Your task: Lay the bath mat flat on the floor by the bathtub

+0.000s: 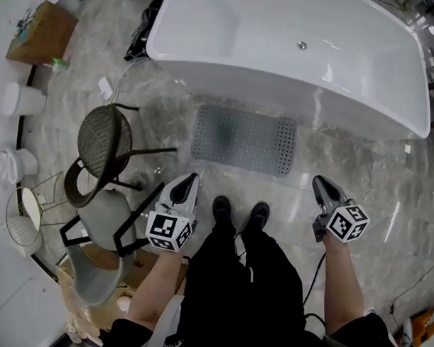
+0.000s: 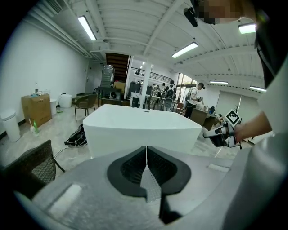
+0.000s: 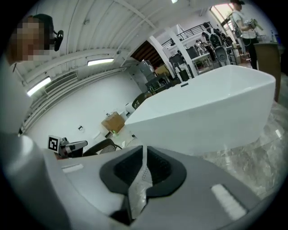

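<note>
The grey perforated bath mat lies spread flat on the marble floor, right against the long side of the white bathtub. My left gripper is held in the air near the mat's near left corner, apart from it, jaws shut with nothing in them. My right gripper hovers off the mat's near right corner, also shut and empty. In the left gripper view the jaws meet in a thin line facing the tub. In the right gripper view they are pressed together before the tub.
A black mesh chair and wire stools stand left of the mat. A cardboard box, a white bin and a black bundle with cables sit at the back left. My shoes are just short of the mat.
</note>
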The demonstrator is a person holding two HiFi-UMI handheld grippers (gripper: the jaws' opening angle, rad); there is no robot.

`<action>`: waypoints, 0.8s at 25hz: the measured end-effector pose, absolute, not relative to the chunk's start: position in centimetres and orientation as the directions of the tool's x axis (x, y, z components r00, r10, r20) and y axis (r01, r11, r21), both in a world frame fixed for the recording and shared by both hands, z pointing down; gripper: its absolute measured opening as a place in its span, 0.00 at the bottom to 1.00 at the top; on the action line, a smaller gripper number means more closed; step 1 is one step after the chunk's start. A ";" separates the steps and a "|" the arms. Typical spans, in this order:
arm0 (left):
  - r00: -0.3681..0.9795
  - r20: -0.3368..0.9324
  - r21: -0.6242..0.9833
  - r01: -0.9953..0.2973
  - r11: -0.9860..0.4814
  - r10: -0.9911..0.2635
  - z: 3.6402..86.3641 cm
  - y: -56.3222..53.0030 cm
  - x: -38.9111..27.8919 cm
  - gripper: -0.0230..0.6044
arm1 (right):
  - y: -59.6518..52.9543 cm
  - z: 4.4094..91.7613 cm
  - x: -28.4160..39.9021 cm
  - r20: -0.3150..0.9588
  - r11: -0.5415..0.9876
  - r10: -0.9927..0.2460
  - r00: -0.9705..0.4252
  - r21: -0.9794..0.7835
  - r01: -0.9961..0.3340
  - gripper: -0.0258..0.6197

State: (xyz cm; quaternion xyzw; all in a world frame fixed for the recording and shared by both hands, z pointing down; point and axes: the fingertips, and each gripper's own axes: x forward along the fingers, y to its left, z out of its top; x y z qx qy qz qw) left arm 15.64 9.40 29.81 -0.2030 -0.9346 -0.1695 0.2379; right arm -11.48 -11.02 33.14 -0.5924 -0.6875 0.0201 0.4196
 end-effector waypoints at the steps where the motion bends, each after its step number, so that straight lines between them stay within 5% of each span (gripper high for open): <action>1: -0.808 0.506 0.219 0.460 0.861 0.303 28.7 9.1 15.8 0.06 | -11.1 32.1 -11.2 0.542 0.291 0.838 0.054 -0.528 0.798 0.09; 20: -0.892 0.282 0.154 0.405 0.901 0.353 9.3 3.4 14.6 0.06 | -12.5 14.6 -5.6 0.308 0.081 0.945 0.112 -0.552 0.830 0.04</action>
